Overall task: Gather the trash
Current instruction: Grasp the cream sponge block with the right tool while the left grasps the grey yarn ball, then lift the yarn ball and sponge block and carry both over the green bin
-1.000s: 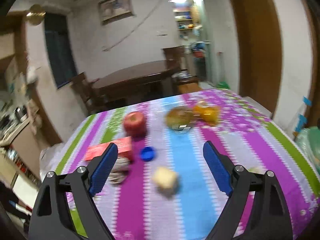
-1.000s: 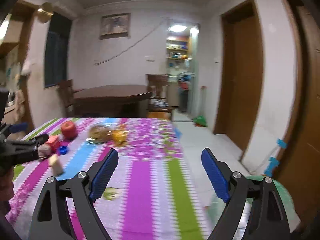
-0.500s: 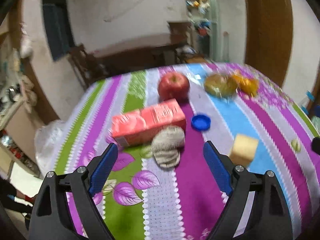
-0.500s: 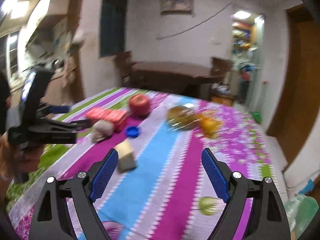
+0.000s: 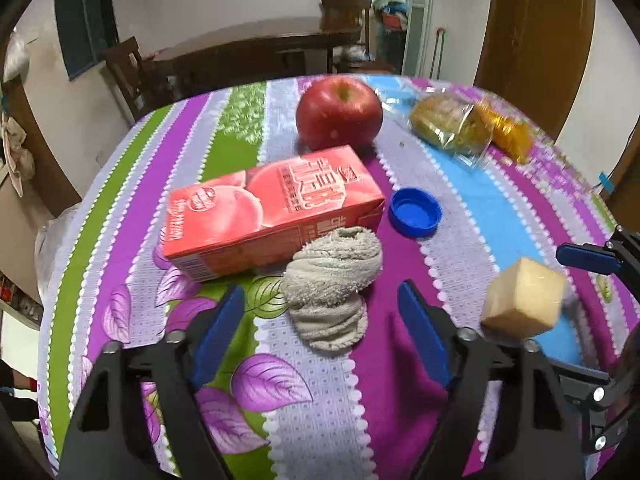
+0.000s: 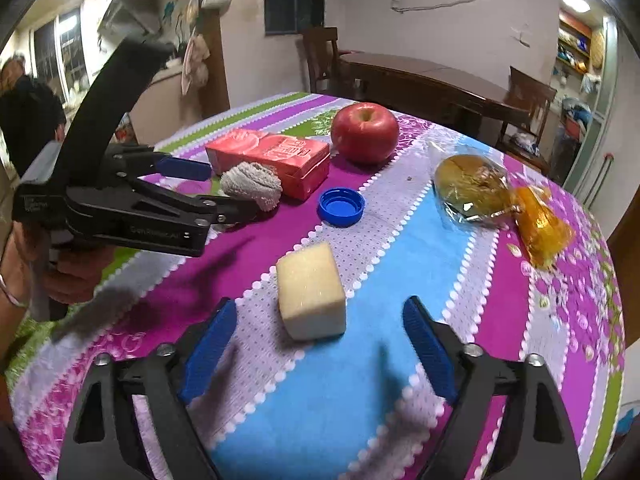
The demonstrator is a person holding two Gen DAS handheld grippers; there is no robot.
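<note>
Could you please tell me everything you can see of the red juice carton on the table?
The red juice carton is a rectangular paper-looking box printed with peach pictures and white lettering. It lies flat on its long side on the striped tablecloth, looking intact. A grey balled cloth presses against its near side, the red apple sits just behind it, and a blue bottle cap lies apart beside one end. Neither gripper touches it.

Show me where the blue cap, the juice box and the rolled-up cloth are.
blue cap (image 5: 416,212): left wrist view, on its open inside.
juice box (image 5: 272,200): left wrist view, on its top face.
cloth (image 5: 332,276): left wrist view, on the middle of the roll.
</note>
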